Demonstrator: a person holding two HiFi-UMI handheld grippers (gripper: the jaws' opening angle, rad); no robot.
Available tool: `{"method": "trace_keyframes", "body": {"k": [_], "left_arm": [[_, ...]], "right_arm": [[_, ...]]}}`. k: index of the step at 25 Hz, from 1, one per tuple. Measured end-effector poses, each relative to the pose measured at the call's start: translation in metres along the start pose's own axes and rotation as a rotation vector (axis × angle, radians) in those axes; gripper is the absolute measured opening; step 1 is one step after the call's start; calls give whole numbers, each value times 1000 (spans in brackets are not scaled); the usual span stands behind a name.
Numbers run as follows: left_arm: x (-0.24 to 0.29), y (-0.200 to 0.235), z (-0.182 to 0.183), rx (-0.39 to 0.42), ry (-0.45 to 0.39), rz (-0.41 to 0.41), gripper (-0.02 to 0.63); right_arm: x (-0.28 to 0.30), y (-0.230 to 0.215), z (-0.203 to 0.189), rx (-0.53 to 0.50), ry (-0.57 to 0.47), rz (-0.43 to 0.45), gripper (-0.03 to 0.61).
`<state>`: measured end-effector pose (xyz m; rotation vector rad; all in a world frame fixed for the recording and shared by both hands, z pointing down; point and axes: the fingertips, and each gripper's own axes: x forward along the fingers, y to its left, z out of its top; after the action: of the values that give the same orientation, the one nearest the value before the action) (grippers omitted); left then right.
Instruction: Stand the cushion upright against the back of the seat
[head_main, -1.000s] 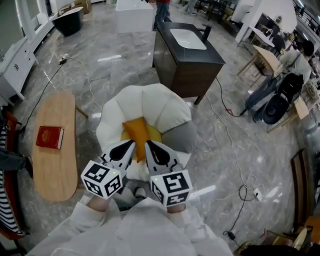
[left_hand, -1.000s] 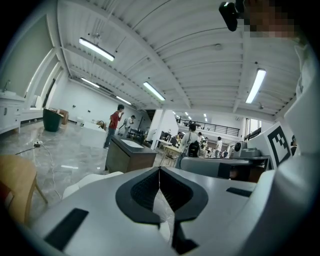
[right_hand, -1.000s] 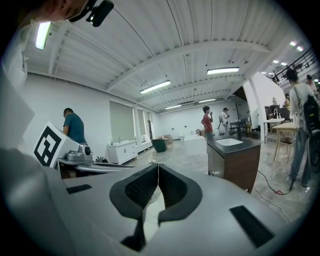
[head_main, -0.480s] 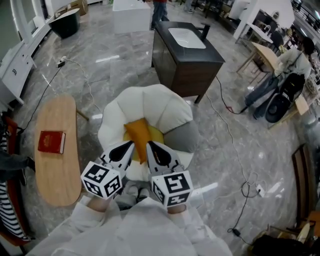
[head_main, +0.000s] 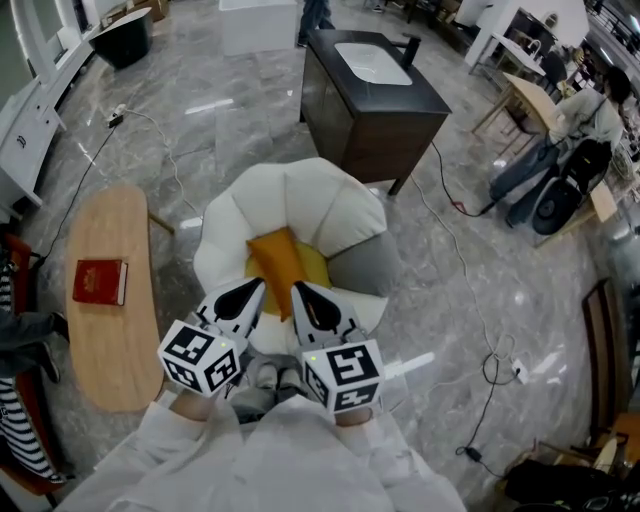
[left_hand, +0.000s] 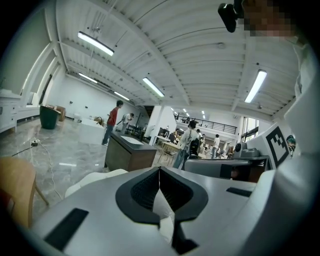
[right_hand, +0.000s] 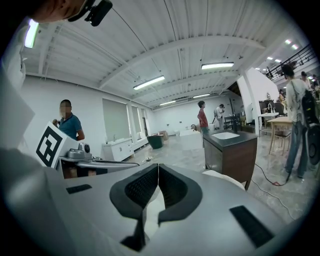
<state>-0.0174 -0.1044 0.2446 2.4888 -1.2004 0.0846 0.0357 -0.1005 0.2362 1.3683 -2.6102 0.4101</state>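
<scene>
From the wearer's head, one camera looks steeply down over the left claw (head_main: 258, 288) and right claw (head_main: 299, 290) onto a white armchair (head_main: 300, 195). Each claw's camera rides close behind its jaws, facing nearly level; all three share the sink cabinet (head_main: 372, 130).

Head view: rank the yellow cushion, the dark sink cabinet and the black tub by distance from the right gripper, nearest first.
1. Yellow cushion, in the armchair, just ahead of the right gripper.
2. Dark sink cabinet, behind the armchair.
3. Black tub, far upper left.
</scene>
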Motion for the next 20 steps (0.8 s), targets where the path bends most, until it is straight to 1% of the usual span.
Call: {"method": "trace_keyframes", "body": {"k": [3,5,11,16,20], "left_arm": [[1,5,-6,26,33,-18,6],[3,10,-9,23,46,-20,6],[15,30,-24,-33,70,-10,6],[26,49,-42,-49,101,-3,6],[34,64,-67,-82,129,7,6]], "right_arm": [[4,-1,-8,11,18,-9,12],[8,-5,-13,23,35,-19,12],[25,-17,-31,44,81,-36,12],[42,-29,-53,60,121,-51,12],[55,-37,-76,67,166,-54,12]]}}
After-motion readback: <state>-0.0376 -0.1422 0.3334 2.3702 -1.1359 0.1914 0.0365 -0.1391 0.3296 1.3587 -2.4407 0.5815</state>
